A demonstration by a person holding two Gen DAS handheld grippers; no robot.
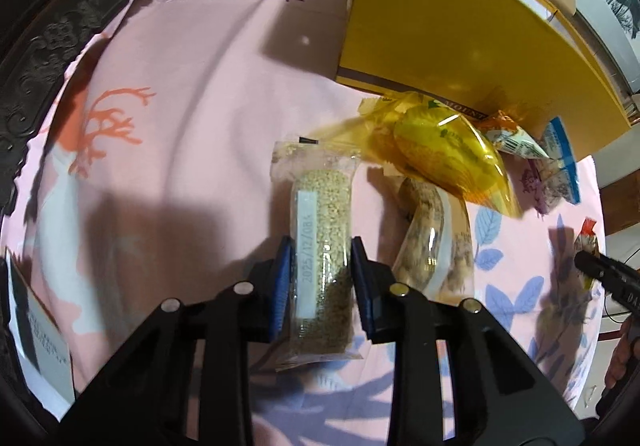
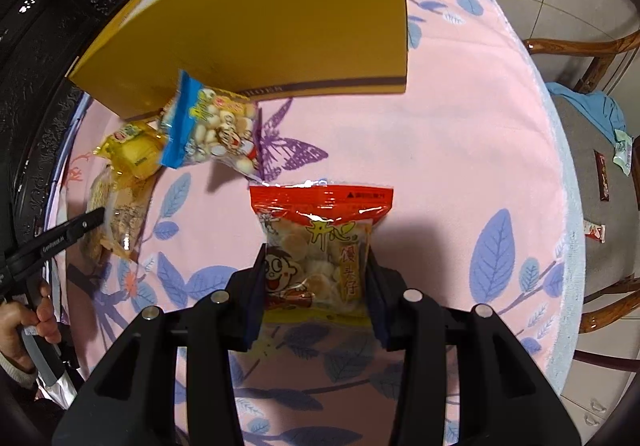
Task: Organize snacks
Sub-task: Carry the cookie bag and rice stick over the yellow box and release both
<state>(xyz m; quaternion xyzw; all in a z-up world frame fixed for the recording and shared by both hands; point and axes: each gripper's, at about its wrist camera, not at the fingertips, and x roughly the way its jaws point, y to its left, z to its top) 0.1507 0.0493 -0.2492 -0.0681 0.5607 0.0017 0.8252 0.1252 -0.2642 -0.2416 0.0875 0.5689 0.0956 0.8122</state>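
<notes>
- Left claw pinching a clear sesame-bar packet across its narrow width, pads flat against both long edges; packet lying lengthwise on the pink tabletop.
- Best to lift straight up, so the loose sealed ends do not drag on the cloth.
- Just right of that packet: a clear packet of speckled biscuits, partly under a yellow wrapped snack; worth staying clear of both on the way up.
- Right claw clamped on a red bag of small round biscuits, gripped at the lower half, sealed top edge pointing away, apparently off the cloth.
- Soft, air-filled bag: firm but gentle squeeze advisable, or the contents may crush.
- Further out, a blue bag of white puffed snacks leaning against the yellow cardboard box, box standing at the far side of the tabletop.
- Likely destination: the yellow box; open side not visible from here, so approach from above looks safest.
- One packet at a time into the box, to avoid claws colliding.
</notes>
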